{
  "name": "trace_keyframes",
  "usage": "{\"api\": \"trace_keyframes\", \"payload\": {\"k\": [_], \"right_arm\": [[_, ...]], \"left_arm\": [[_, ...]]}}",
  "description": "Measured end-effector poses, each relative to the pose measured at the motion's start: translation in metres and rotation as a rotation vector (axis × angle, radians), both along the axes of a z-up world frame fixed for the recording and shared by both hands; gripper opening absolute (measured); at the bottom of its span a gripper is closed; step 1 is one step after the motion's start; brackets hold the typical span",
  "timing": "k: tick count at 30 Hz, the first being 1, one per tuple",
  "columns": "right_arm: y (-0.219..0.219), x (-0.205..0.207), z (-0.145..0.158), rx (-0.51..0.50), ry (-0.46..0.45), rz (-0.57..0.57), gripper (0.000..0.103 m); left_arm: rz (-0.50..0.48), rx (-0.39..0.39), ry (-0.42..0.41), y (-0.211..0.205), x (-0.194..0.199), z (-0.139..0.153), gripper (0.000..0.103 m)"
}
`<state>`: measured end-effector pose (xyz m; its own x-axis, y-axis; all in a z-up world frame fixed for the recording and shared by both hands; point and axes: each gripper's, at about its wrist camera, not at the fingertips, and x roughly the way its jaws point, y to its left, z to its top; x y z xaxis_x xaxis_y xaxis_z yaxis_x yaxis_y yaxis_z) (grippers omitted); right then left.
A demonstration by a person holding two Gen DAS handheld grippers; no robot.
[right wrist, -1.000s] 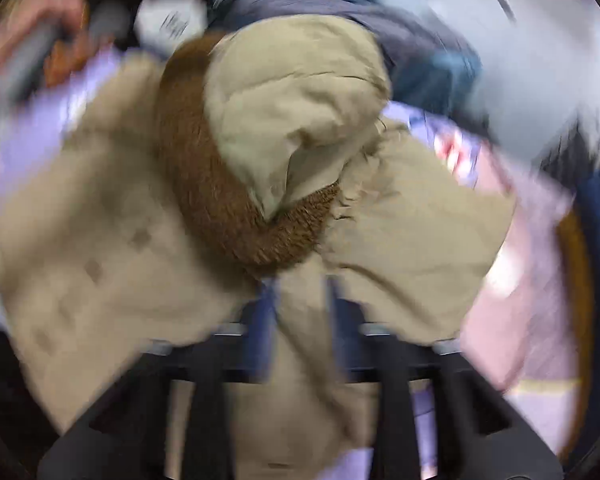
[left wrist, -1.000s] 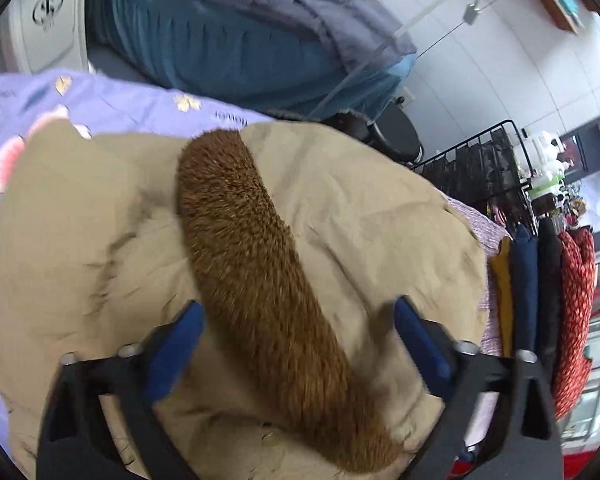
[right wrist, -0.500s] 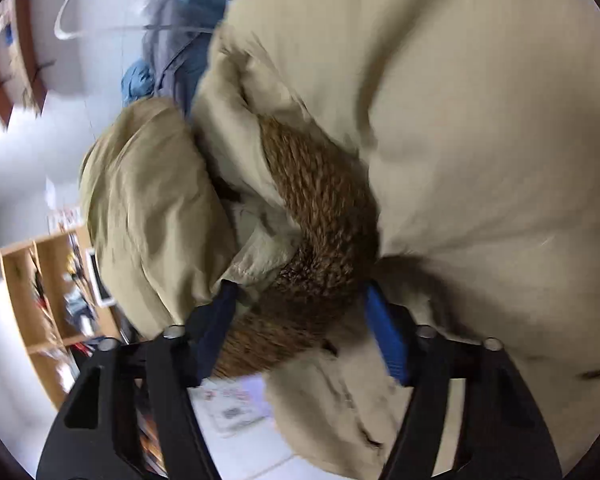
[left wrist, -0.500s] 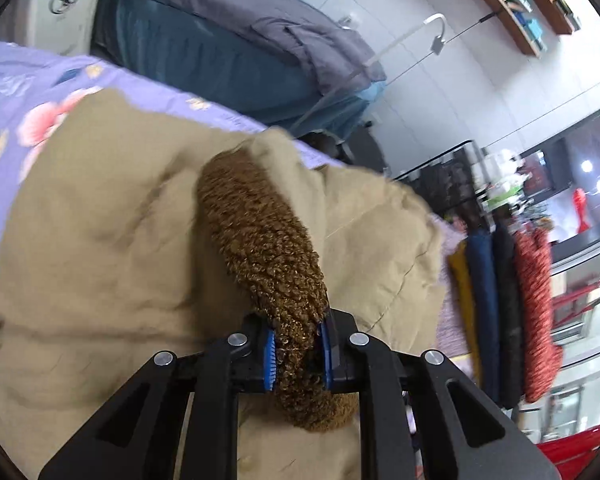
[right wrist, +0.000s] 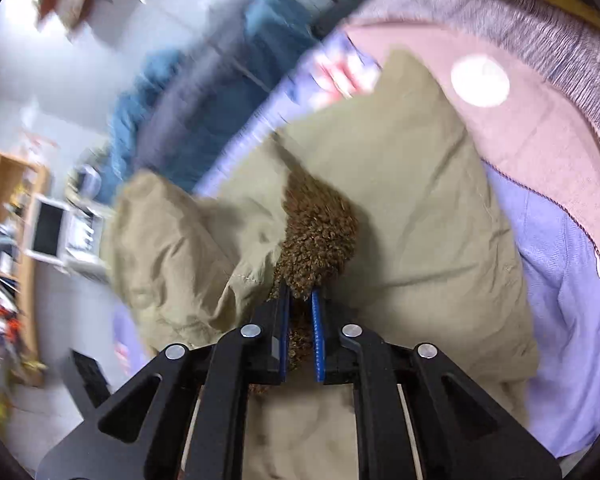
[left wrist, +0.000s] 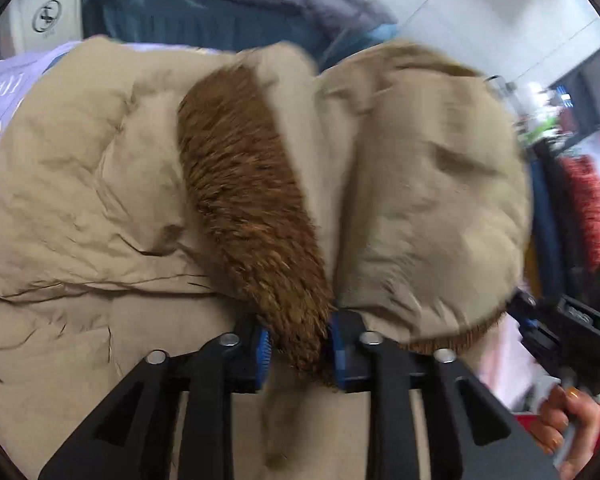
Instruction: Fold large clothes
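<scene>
The coat (left wrist: 100, 208) lies spread on a lilac sheet (right wrist: 560, 320), ahead of both pairs of fingers. The left gripper (left wrist: 300, 354) has the brown fur trim (left wrist: 244, 200) between its fingers, which are opening at a middling gap; the pile brushes both pads. The right gripper (right wrist: 300, 332) is closing, nearly shut, pinching the same trim (right wrist: 320, 236) at another spot. Gripping the trim at two places probably serves to lift the hood and lay it flat over the body. The hood (left wrist: 432, 184) bulges just right of the left fingers. Bare sheet lies right of the right fingers; beyond the coat a blue quilt (left wrist: 220, 8) crowds the far edge.
</scene>
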<state>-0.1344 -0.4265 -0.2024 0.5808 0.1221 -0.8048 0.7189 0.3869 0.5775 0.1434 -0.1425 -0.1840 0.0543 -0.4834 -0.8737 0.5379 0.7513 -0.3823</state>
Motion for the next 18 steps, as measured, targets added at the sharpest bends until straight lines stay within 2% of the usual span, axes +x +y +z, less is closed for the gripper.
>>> {"api": "trace_keyframes", "payload": {"k": [1,2,3,6,7,9,11,13,15,17,18], "right_arm": [[0.001,0.002,-0.008,-0.011,0.036,0.022,0.021],[0.003,0.006,-0.012,-0.045,0.076,0.044,0.035],[0.004,0.007,-0.008,-0.070,0.088,0.046,0.044],[0.010,-0.006,0.020,-0.197,0.092,0.023,0.056],[0.013,-0.009,0.031,-0.253,0.101,0.026,0.062],[0.023,-0.012,0.054,-0.378,0.087,0.080,0.062],[0.034,-0.003,0.072,-0.473,0.026,0.183,0.062],[0.051,0.016,0.083,-0.551,-0.023,0.327,0.063],[0.068,0.037,0.090,-0.622,-0.051,0.465,0.064],[0.079,0.066,0.088,-0.690,-0.079,0.561,0.068],[0.081,0.075,0.085,-0.724,-0.080,0.595,0.075]], "left_arm": [[0.027,0.039,0.002,0.000,0.006,-0.010,0.052],[0.052,0.058,0.022,0.003,0.013,-0.016,0.070],[0.078,0.055,0.064,0.009,0.022,-0.020,0.079],[0.119,-0.018,0.116,0.035,0.036,-0.004,0.079],[0.130,-0.033,0.110,0.043,0.037,0.004,0.079],[0.164,-0.052,0.067,0.061,0.036,0.028,0.080],[0.153,-0.079,0.012,0.065,0.031,0.049,0.081],[0.104,-0.103,-0.054,0.055,0.024,0.068,0.081],[0.005,-0.118,-0.132,0.027,0.017,0.081,0.085],[-0.100,-0.078,-0.218,-0.005,0.009,0.082,0.087],[-0.151,-0.028,-0.264,-0.026,0.010,0.074,0.088]]}}
